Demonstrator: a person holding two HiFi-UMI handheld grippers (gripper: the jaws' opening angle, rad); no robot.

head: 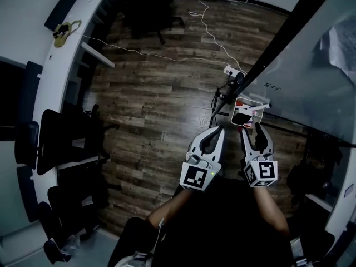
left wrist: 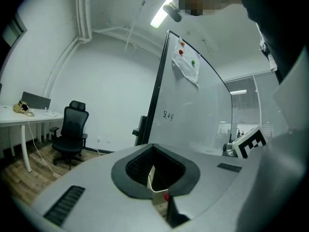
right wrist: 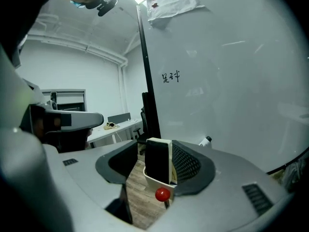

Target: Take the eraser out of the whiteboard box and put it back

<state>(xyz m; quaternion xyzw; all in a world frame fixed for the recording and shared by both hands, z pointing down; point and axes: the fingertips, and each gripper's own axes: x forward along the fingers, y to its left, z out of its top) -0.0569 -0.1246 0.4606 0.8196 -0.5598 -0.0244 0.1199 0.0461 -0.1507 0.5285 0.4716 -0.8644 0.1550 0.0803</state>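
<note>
A white whiteboard box (head: pixel 248 109) hangs at the lower edge of the whiteboard (head: pixel 311 65). In it the black eraser (head: pixel 243 118) stands upright. In the right gripper view the eraser (right wrist: pixel 158 161) rises out of the box (right wrist: pixel 153 181), and a red magnet (right wrist: pixel 162 194) sits on the box's front. My right gripper (head: pixel 251 128) is open just short of the box, its jaws on either side of the eraser in that view (right wrist: pixel 155 151), not touching it. My left gripper (head: pixel 218 130) hangs to the left, shut and holding nothing; the box (left wrist: pixel 158 193) shows past its pads.
The whiteboard's dark frame post (head: pixel 278 43) runs diagonally above the box. A white power strip (head: pixel 233 71) and cable lie on the wood floor. A curved white desk (head: pixel 50 65) with a yellow object (head: pixel 65 30) and black chairs (head: pixel 61 143) stand at left.
</note>
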